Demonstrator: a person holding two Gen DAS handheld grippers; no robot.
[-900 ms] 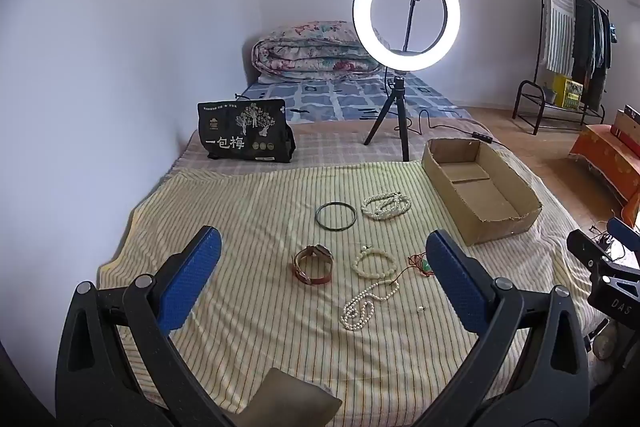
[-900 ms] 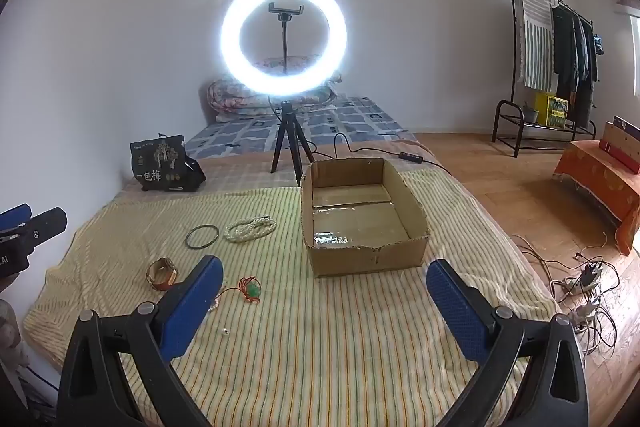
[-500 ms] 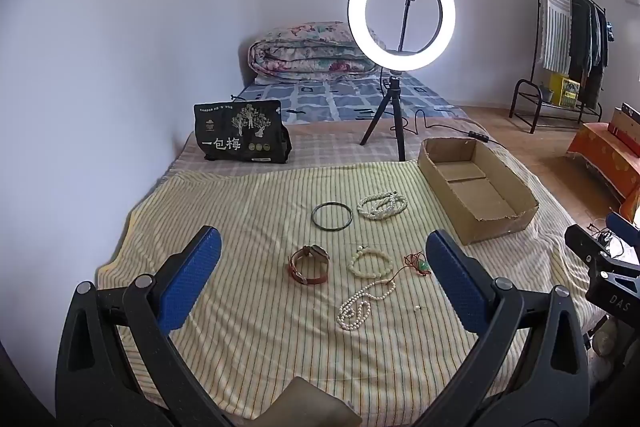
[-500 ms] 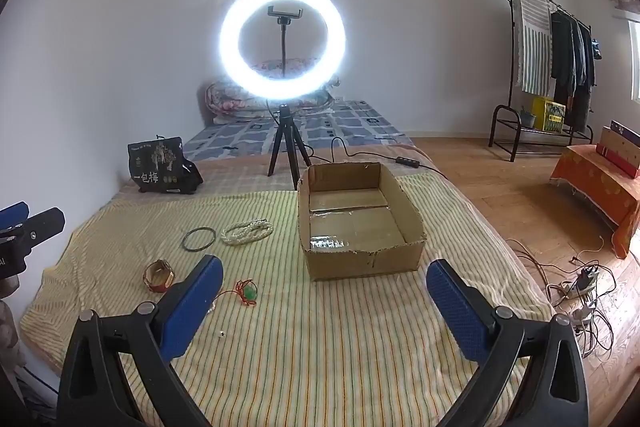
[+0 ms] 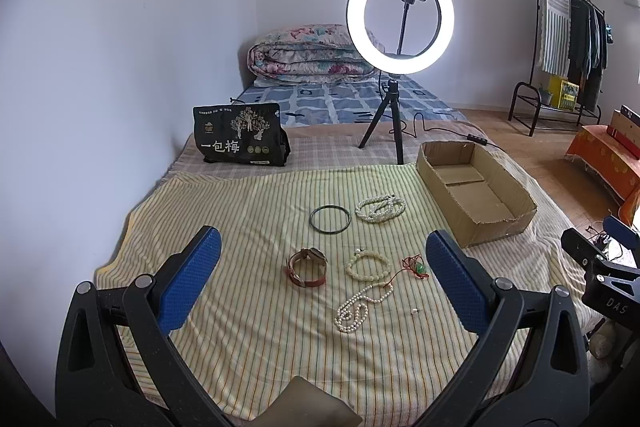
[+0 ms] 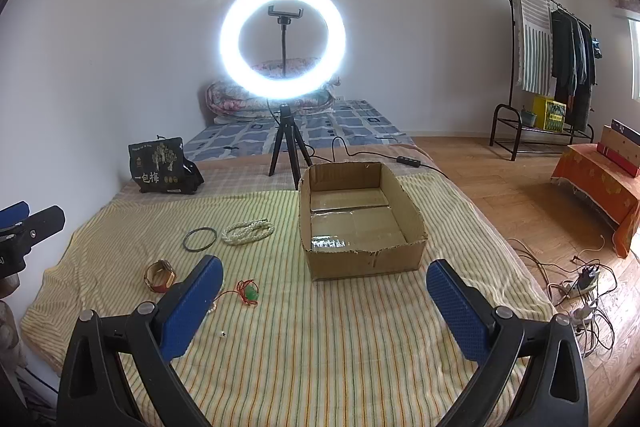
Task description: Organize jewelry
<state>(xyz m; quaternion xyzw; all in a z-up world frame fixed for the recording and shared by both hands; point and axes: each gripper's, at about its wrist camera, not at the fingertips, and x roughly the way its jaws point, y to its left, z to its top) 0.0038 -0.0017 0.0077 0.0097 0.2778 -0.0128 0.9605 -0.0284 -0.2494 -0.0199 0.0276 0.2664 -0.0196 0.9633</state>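
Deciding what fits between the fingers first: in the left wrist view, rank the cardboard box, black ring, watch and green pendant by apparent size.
1. cardboard box
2. and 3. black ring and watch look alike; the watch lies nearer the camera, so no ranking.
4. green pendant

Both cameras ride on handheld grippers and look forward between their own 2 blue-padded fingers, down along a striped bedspread (image 5: 248, 227) from above its near edge toward the far wall.

The left wrist view sits over the near left part of the spread, fairly close to the jewelry, with the cardboard box (image 5: 476, 195) off toward the right edge.

The right wrist view sits further right, facing the cardboard box (image 6: 360, 223) almost head-on, the jewelry lying to its left.

Both share the spread, box, ring light (image 5: 400, 17) (image 6: 282, 39) and black bag (image 5: 240, 141) (image 6: 160, 167). Each view catches the other gripper at its side margin.
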